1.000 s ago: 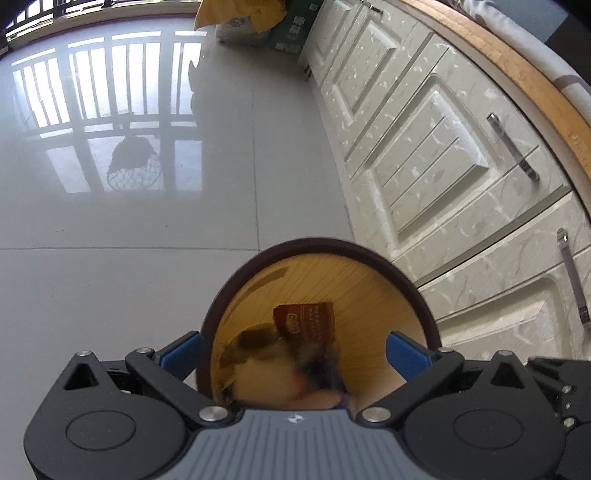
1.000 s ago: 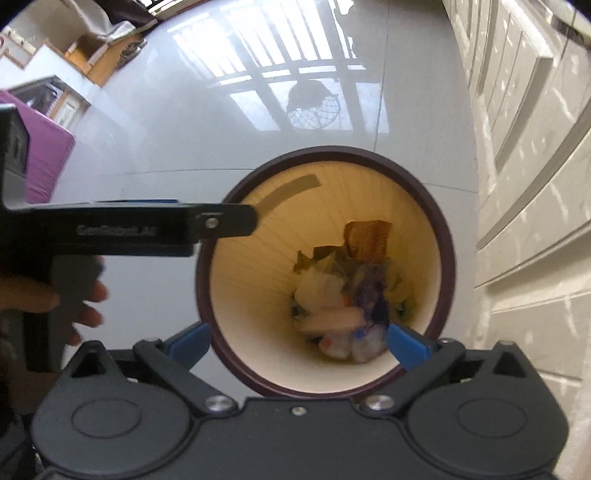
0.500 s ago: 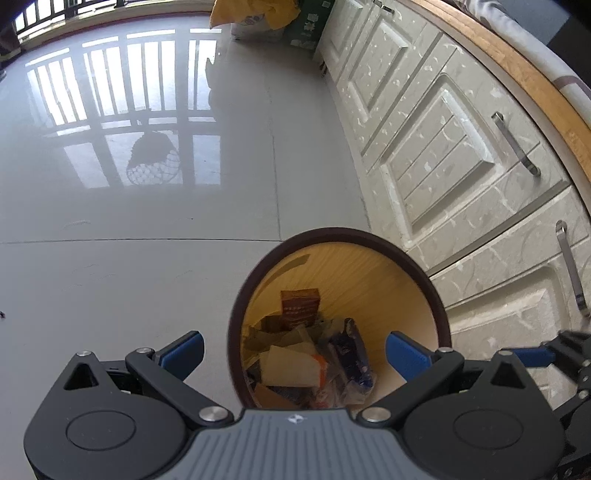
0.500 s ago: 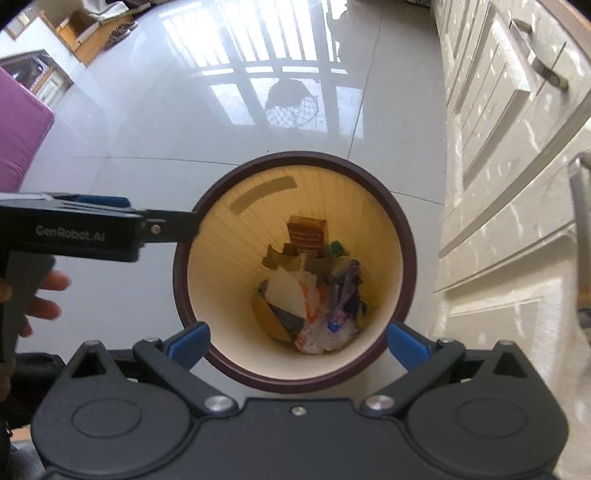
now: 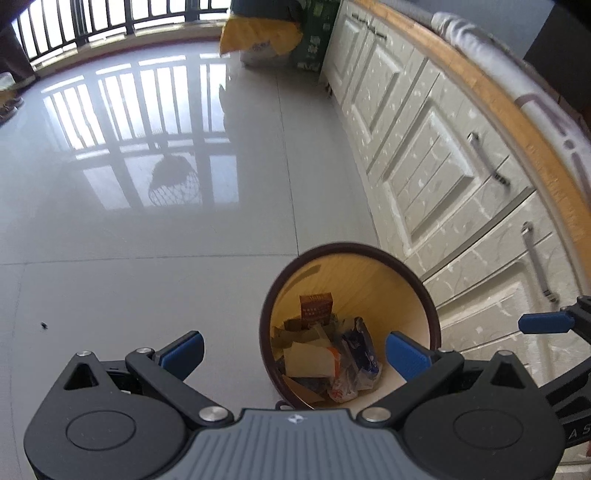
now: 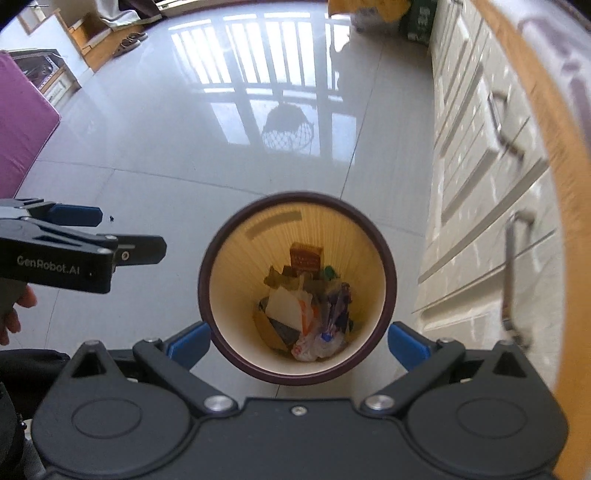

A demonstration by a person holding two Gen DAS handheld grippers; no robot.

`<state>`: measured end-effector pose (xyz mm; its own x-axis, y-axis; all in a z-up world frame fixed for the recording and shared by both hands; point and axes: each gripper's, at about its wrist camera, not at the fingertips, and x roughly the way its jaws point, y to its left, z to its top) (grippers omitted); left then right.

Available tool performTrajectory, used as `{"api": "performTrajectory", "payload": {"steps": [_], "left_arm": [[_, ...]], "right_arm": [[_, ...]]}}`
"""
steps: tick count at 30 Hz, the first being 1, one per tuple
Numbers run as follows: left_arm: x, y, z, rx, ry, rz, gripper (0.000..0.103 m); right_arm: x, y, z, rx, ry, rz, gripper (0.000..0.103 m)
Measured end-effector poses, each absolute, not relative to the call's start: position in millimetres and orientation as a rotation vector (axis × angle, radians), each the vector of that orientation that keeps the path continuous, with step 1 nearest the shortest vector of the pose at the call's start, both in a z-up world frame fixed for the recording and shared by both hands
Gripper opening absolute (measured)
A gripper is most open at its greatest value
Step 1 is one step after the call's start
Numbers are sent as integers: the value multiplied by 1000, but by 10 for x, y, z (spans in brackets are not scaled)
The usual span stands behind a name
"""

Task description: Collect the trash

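A round bin with a dark brown rim and pale wood-look inside stands on the grey tile floor beside the cabinets. Trash lies at its bottom: a brown carton, paper, plastic wrappers. My left gripper hangs open above the bin's left side with nothing in it. From straight above, the bin rim rings the trash. My right gripper is open and empty over the bin. A blue pad of the left gripper shows at the left, and a hand holds that gripper.
White cabinets with metal handles and a wooden counter edge run along the right. A yellow bag and green box sit at the far end. A purple block stands left. Open tile floor lies to the left.
Both grippers have drawn up and back from the bin, which now looks smaller. The left gripper has shifted left. The trash, blurred a second ago, lies still in the bin.
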<state>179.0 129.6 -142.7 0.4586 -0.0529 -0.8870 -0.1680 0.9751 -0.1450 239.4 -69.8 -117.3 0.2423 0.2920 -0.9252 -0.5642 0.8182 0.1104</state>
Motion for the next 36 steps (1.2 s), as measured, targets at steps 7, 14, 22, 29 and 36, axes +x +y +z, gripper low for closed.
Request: {"api": "performTrajectory", "payload": {"steps": [7, 14, 22, 29, 36], "left_arm": [[1597, 1296, -925, -214, 1037, 86, 103], [1359, 1189, -563, -196, 1012, 98, 103], [1036, 997, -155, -154, 952, 112, 103], [721, 765, 88, -101, 908, 111, 103], [399, 547, 197, -87, 868, 91, 103]], "right_arm": [[2238, -785, -684, -292, 1112, 587, 103], [2025, -1042, -327, -270, 1063, 556, 103], [1719, -1402, -20, -248, 995, 512, 103], [1425, -1693, 177, -201, 926, 472, 103], [1144, -1942, 317, -152, 867, 431, 103]]}}
